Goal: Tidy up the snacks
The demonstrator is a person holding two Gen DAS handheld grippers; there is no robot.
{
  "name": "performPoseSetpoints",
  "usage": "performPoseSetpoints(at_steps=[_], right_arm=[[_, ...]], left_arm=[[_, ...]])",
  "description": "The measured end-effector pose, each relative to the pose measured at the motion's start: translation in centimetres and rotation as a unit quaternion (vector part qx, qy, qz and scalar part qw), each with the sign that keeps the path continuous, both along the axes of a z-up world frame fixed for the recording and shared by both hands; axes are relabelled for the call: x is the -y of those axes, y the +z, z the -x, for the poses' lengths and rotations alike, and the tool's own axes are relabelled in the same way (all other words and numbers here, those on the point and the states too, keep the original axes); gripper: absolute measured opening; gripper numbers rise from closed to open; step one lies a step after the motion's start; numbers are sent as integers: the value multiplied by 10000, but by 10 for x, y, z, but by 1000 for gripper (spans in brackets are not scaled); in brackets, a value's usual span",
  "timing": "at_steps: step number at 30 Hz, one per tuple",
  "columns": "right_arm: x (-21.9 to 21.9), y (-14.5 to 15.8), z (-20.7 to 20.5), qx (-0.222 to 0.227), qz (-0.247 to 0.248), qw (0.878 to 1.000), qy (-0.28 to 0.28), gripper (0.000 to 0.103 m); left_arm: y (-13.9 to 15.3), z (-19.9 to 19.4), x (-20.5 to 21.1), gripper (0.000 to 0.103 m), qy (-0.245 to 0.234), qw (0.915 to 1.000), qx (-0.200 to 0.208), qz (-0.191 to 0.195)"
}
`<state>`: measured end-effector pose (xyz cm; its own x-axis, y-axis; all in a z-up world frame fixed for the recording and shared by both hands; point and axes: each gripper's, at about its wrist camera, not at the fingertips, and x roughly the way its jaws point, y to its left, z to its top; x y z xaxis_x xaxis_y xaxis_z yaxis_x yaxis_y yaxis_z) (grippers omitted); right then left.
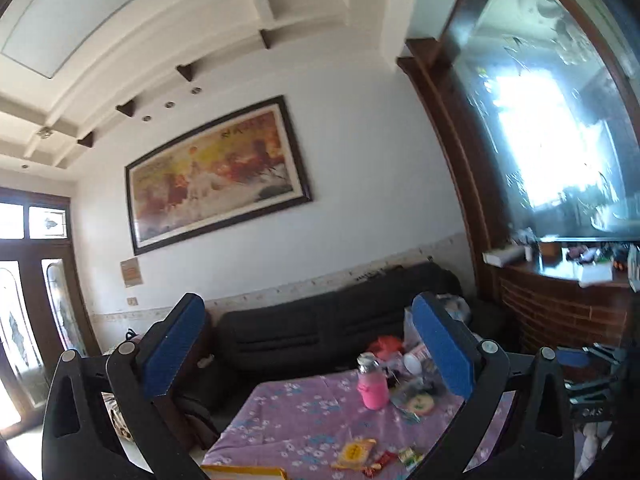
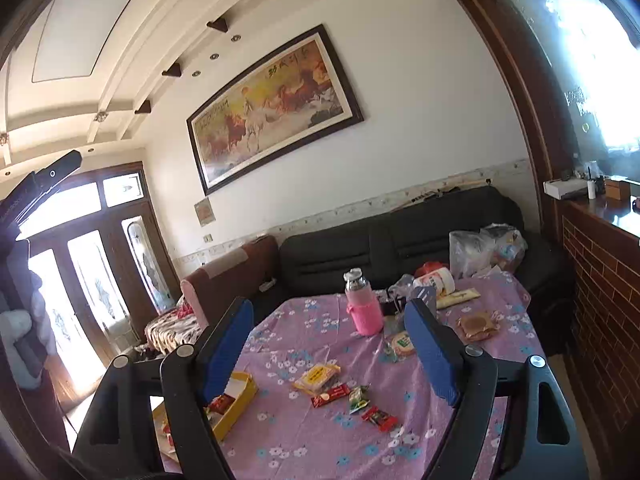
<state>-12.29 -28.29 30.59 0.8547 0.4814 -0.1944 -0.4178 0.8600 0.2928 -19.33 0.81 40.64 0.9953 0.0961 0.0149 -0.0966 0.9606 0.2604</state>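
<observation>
Several small snack packets lie on the purple flowered tablecloth (image 2: 320, 440): a yellow packet (image 2: 317, 376), a red bar (image 2: 330, 395), a green packet (image 2: 357, 399) and a red candy (image 2: 380, 419). A yellow tray (image 2: 240, 404) at the table's left edge holds a red packet (image 2: 221, 403). My right gripper (image 2: 330, 356) is open and empty, held above the packets. My left gripper (image 1: 312, 352) is open and empty, raised higher; below it I see the yellow packet (image 1: 354, 453), the green packet (image 1: 410, 457) and the tray rim (image 1: 244, 471).
A pink bottle (image 2: 363, 309) stands mid-table, with wrapped round cakes (image 2: 402, 344) (image 2: 478, 326) and clutter behind it. A black sofa (image 2: 400, 240) with plastic bags (image 2: 486, 248) sits beyond. A brick counter (image 2: 600, 280) is on the right.
</observation>
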Motion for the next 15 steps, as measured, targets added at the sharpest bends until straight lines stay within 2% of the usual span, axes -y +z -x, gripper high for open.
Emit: performPoseSetpoints(at_steps=[2,3,6,7,9,15], right_arm=[[-11,-11,-3,-169,67,9998,102,81],[-15,-16,-4,-226,95,9996,133,81],[-28,-38,-7,-422,193,9989,46,81],[-31,-45,-9,-495,224,9985,-9,81],[-35,-58,-14,-647,240,9975,-118,81],[-52,-106,-38,-1306,228,9907,-317,81]], left_arm=[[-31,-10,12,103,-105,9994,-320,-70],[-52,-15,14,103,-236,9979,-604,-50],[-89,-29,8,103,-422,9918,-1174,288],[-103,-38,2,103,-478,9874,-1443,430],[-128,-53,-8,103,-336,9818,-1798,520],[-175,-67,-36,103,-72,9690,-2386,635]])
